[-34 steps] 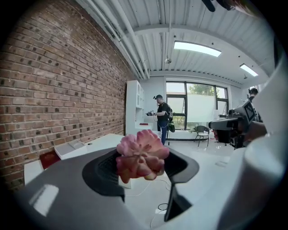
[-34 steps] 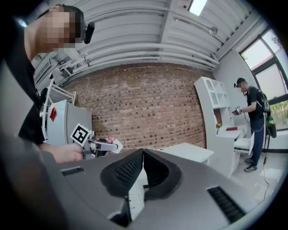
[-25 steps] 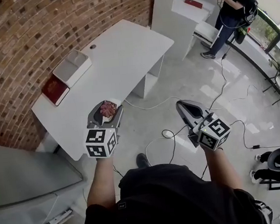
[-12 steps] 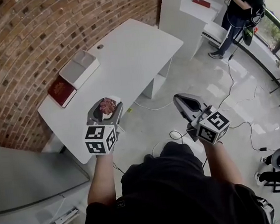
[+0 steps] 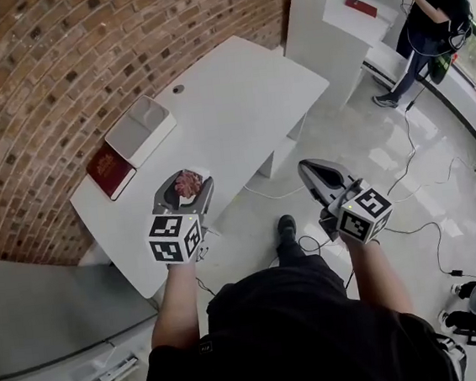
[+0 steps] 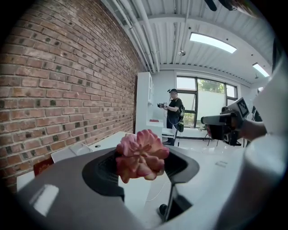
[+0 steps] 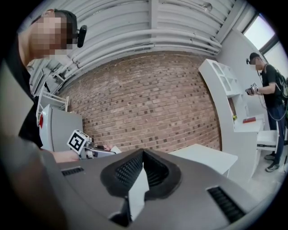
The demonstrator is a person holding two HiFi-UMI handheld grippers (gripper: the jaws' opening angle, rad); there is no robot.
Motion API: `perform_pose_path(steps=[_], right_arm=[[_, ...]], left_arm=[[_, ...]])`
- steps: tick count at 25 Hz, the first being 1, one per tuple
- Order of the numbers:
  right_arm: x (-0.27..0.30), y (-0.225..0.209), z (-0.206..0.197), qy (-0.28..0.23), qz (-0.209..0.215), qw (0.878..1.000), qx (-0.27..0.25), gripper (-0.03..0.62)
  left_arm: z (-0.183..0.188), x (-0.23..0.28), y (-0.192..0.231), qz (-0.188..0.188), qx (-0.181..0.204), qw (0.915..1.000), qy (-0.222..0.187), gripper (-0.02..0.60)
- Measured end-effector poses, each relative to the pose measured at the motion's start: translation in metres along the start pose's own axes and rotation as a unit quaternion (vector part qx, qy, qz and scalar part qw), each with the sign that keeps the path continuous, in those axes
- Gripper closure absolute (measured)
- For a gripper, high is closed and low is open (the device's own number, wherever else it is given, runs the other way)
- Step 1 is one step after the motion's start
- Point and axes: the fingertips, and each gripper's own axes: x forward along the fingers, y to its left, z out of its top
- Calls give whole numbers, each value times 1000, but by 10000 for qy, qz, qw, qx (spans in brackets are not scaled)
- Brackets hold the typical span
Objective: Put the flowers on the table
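Far left of the white table (image 5: 237, 101), a brick wall (image 5: 33, 88) runs along its back edge. On the table's left end lies a red book (image 5: 111, 169), and a shallow white box (image 5: 140, 130) sits just beside it, further along the table top.

Now the left gripper (image 5: 186, 181): it hangs over the table's near edge, jaws clamped on a pink flower (image 5: 190, 184). From the left gripper view the flower (image 6: 141, 155) sits right between the dark pads, petals spread out above them, with the left gripper (image 6: 143, 167) gripping it from both sides. The flower is up in the gripper, not on the table top. The rest of the table top shows bare white, apart from a small round hole (image 5: 178, 88) near the wall.

Off the table's near side, a dark shoe (image 5: 285, 225) stands on the pale floor. Right of that, well clear of the table, the right gripper (image 5: 307, 168) is held out over the floor. Its own view shows the right gripper (image 7: 143, 155) with tips pressed together and nothing between them.

Black cables (image 5: 409, 210) trail across the floor to the table's right. Beyond the table's far end rises a white shelf unit (image 5: 329, 15), and past it another person (image 5: 432, 21) in dark clothes stands holding a gripper of their own.
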Motion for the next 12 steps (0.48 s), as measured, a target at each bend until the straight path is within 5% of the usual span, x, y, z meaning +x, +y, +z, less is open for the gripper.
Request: perform_pose_path(steps=[12], right_arm=[[87, -163, 9, 281, 444, 9980, 354, 585]], left_arm=[[41, 164, 31, 283, -172, 9987, 381, 311]])
